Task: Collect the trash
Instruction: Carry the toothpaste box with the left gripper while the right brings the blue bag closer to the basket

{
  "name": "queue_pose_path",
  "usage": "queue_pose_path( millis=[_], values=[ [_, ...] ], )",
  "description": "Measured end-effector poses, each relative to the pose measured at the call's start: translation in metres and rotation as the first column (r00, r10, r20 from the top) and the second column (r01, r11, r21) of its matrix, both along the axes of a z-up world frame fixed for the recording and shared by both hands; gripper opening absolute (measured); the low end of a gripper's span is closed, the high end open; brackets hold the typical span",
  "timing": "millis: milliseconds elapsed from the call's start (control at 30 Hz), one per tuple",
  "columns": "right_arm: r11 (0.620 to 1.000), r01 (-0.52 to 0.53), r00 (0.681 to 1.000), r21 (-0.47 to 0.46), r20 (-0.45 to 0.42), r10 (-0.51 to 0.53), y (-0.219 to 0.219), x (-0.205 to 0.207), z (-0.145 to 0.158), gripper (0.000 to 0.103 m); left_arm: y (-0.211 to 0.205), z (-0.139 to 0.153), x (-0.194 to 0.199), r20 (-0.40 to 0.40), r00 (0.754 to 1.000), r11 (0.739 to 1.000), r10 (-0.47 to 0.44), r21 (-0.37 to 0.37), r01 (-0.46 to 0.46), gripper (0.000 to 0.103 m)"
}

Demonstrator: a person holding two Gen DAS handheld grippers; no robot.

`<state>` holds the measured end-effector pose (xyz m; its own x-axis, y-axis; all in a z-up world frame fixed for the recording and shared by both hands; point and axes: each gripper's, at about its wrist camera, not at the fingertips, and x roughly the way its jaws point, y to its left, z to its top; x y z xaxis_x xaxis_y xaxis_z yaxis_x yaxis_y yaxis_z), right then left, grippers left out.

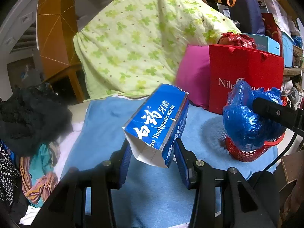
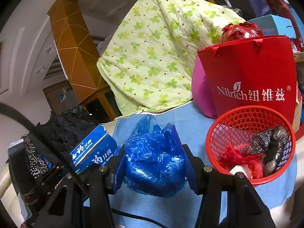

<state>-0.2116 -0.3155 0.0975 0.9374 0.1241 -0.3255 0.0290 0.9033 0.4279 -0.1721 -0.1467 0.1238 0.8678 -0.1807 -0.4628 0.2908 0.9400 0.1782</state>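
Two pieces of trash are in hand at once: the left claw (image 1: 152, 157) is clamped on the lower end of a blue toothpaste box (image 1: 157, 121), which tilts up and away toward one o'clock in the left wrist view with its torn end open, and the right claw (image 2: 154, 163) is closed on a crumpled blue plastic bag (image 2: 154, 157), both pads pressed into its sides. Both items are lifted off the blue cloth (image 2: 191, 125) that covers the surface. From the right wrist view the red mesh basket (image 2: 214, 133) sits at about three o'clock of the held bag, near it, and already holds a wad of dark plastic (image 2: 271, 146), some red plastic (image 2: 237, 157) and a small white item I cannot identify. So part of the collecting looks done, and what seems left is to carry the bag and the box over the basket's rim and let them go. Farther out, a red paper bag (image 2: 252, 68) stands just behind the basket at twelve o'clock, a magenta cushion (image 2: 201, 91) beside it, and a green clover-print quilt (image 2: 157, 47) rises at eleven o'clock; dark clothes (image 1: 28, 114) pile at nine o'clock in the left wrist view.
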Motion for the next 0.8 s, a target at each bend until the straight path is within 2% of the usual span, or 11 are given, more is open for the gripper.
queue_pose_path(
  millis=[800],
  values=[
    [0.999,0.027,1.000,0.036,0.008,-0.027,-0.019,-0.010,-0.004,0.057,-0.015,-0.006,-0.003,-0.014,0.999,0.999,-0.035,0.037,0.035,0.047]
  ],
)
